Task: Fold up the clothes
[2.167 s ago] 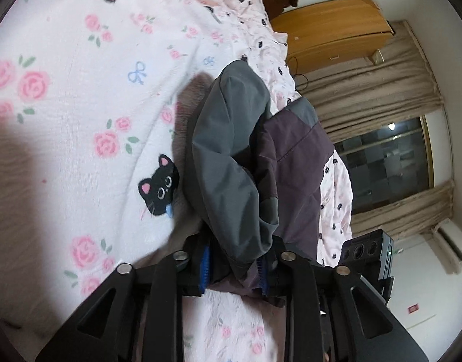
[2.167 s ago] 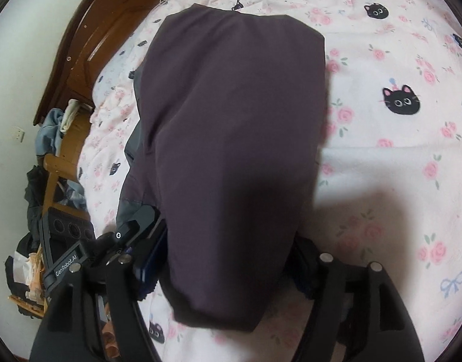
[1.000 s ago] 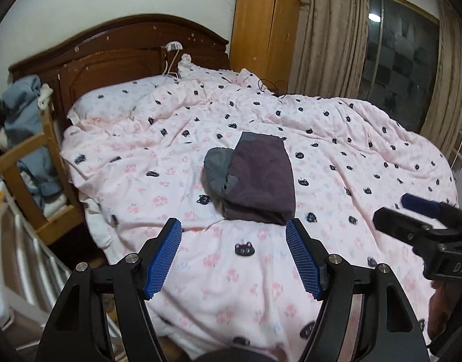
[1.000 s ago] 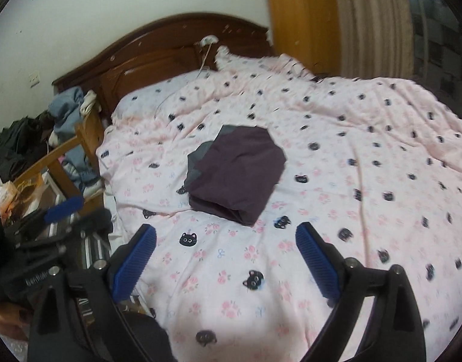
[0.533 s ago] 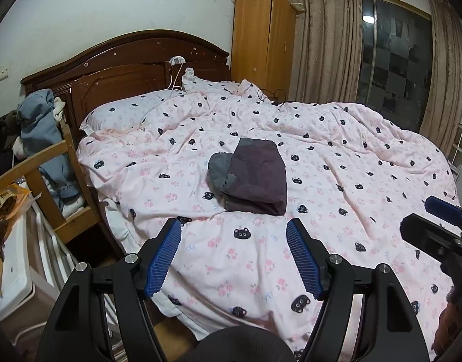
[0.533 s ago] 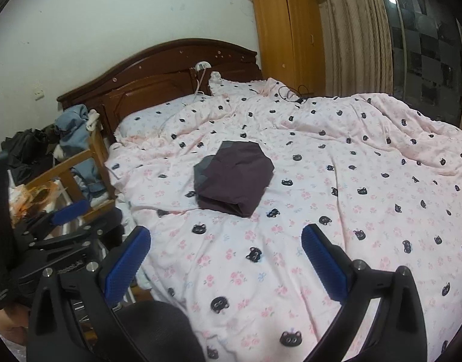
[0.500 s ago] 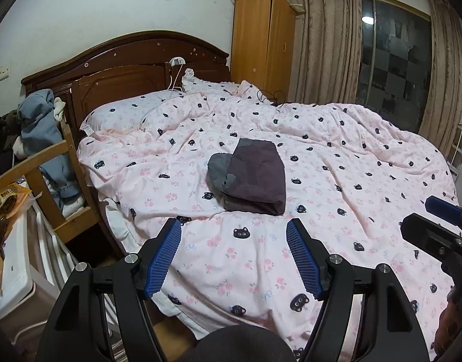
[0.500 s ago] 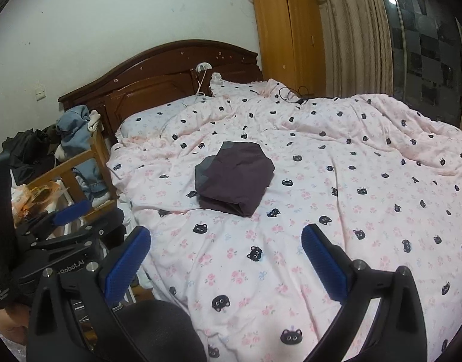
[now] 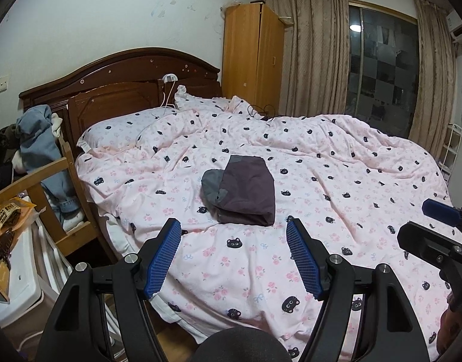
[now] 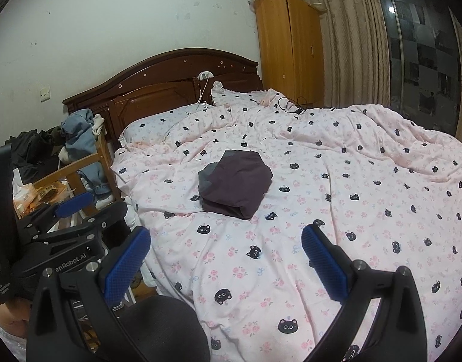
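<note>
Looking past your left claw [image 9: 234, 253], you see its jaws standing apart with nothing between the ribbed blue pads [image 9: 163, 256]; your right claw [image 10: 226, 261] is likewise spread and empty. Straight ahead of both, well beyond the fingertips, the folded garment [image 9: 246, 191] lies on the bed as a soft, thick rectangular bundle of matte dark plum cloth, with a rounded grey panel bulging from its left side. It rests on a rumpled pink quilt [image 9: 336, 181], a thin cotton-looking cover printed with black cat faces and small roses, creased into shallow ridges. Beyond the bundle stands a glossy, arched, dark wooden headboard [image 9: 119, 72], and to its right a plain, boxy, orange-toned wardrobe [image 9: 252, 57]. To the left of your left claw, denim clothing [image 9: 40, 147] slumps over a wooden chair [image 9: 49, 190]. Your right claw shows only partly at the left view's right edge, cut off by the frame. How the garment's inner layers are folded cannot be made out.
</note>
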`<action>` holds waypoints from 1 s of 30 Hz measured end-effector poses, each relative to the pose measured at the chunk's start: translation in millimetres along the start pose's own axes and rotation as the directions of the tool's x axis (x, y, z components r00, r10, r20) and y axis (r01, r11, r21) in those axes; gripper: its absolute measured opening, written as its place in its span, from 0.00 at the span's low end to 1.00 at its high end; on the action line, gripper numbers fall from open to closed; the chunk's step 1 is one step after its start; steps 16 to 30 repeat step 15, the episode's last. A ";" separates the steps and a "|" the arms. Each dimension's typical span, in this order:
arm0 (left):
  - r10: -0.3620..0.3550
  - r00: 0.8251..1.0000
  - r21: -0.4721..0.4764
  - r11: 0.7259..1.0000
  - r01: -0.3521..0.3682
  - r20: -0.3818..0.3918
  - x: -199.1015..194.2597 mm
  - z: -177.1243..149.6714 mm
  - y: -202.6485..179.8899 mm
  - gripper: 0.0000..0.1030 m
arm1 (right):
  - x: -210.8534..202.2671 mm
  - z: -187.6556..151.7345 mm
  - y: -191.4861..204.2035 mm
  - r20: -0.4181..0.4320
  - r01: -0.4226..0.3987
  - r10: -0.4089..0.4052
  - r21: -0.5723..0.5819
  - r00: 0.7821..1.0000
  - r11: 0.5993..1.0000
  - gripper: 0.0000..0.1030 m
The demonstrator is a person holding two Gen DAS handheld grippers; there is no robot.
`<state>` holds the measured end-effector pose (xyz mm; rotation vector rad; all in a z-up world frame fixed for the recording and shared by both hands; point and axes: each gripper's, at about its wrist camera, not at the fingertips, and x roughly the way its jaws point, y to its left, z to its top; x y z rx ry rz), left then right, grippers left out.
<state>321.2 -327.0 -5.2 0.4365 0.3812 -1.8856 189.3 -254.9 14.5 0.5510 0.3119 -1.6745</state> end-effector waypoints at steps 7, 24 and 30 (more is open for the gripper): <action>-0.010 1.000 -0.002 1.000 0.010 0.004 -1.7 2.2 -0.5 0.66 | -1.2 2.3 1.3 0.001 -0.001 0.001 -0.010 1.000 1.000 0.99; -0.012 1.000 -0.008 1.000 0.012 0.029 -6.2 3.1 0.4 0.66 | -3.8 1.5 1.4 0.001 -0.011 0.011 -0.006 1.000 1.000 0.99; -0.012 1.000 -0.008 1.000 0.012 0.029 -6.2 3.1 0.4 0.66 | -3.8 1.5 1.4 0.001 -0.011 0.011 -0.006 1.000 1.000 0.99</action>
